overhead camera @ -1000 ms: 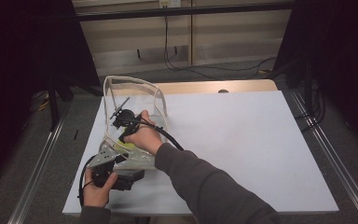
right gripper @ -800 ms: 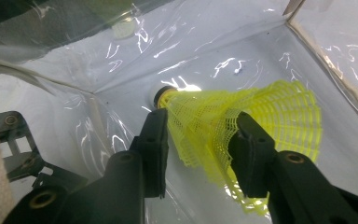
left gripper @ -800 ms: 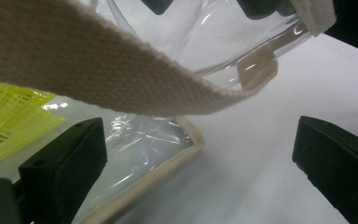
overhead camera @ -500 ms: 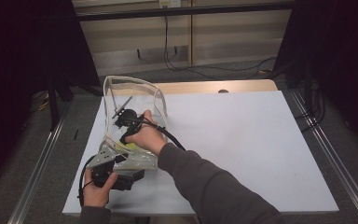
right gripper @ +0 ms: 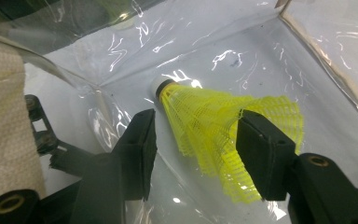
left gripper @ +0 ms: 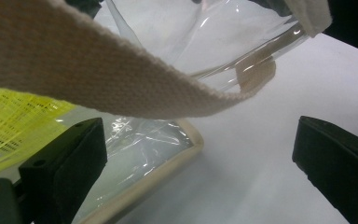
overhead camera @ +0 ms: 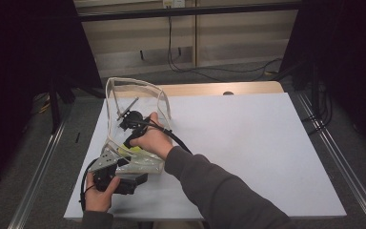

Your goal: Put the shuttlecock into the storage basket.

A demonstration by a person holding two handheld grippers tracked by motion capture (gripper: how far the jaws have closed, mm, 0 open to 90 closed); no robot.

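Observation:
A clear plastic bag (overhead camera: 158,99) with beige webbing trim stands open on the white table (overhead camera: 248,143). My right gripper (overhead camera: 129,143) reaches down inside it. In the right gripper view a yellow mesh shuttlecock (right gripper: 191,112) lies on the bag's floor between the jaws of that gripper (right gripper: 198,126). The jaws have just been opening, and the left pad stands off the skirt. My left gripper (overhead camera: 140,179) sits at the bag's near-left corner. Its jaws (left gripper: 200,135) stand wide apart around the bag's trimmed bottom edge (left gripper: 168,163), under a beige strap (left gripper: 98,79). The shuttlecock (left gripper: 14,121) shows through the plastic.
The table's right half is bare white surface. A wooden board edge (overhead camera: 209,89) runs along the back. Metal rails (overhead camera: 343,157) flank the table on both sides, and cables (overhead camera: 181,52) hang behind it.

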